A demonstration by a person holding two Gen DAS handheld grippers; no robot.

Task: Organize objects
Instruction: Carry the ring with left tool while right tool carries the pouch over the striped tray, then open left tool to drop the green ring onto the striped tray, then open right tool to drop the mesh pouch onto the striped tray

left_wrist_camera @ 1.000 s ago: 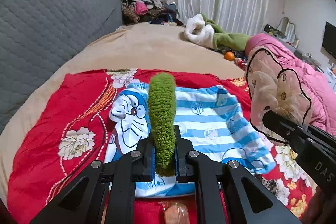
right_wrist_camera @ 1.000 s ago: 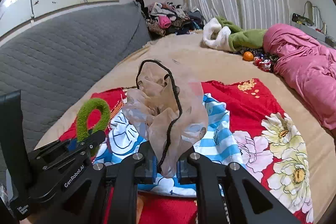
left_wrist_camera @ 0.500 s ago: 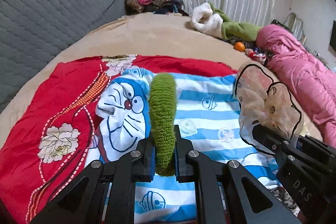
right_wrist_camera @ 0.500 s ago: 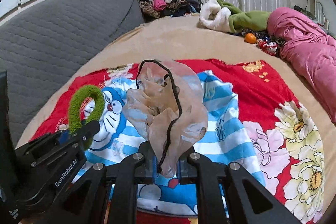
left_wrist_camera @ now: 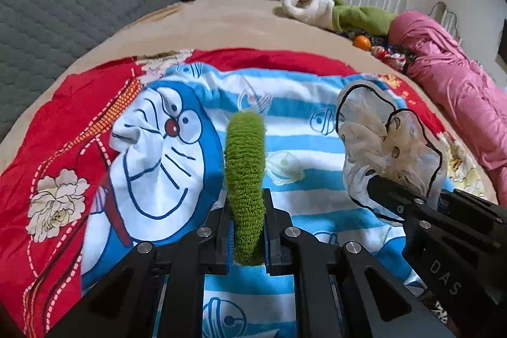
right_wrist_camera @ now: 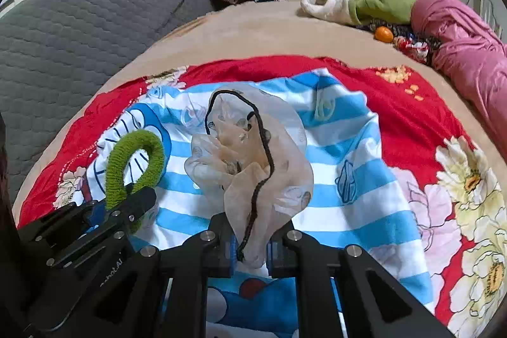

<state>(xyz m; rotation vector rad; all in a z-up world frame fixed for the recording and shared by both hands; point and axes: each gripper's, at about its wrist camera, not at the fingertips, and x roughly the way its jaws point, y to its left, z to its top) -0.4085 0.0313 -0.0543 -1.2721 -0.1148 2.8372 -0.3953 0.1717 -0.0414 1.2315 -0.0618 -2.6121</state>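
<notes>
Two soft, featherlight hair ties ride aloft: left tongs pinch the fuzzy green terry loop, right tongs clamp the sheer beige black-edged scrunchie, both squashy, safest gripped across the band, above the blue-striped cartoon cloth.

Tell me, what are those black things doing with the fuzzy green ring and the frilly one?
A person is tidying hair ties on a bed, with tongs in each hand. The left tongs pinch a fuzzy green scrunchie, and the right tongs pinch a sheer beige scrunchie with black trim. Both are held up side by side over a blue striped Doraemon towel, which lies on a red flowered blanket. Neither has been put down yet.
</notes>
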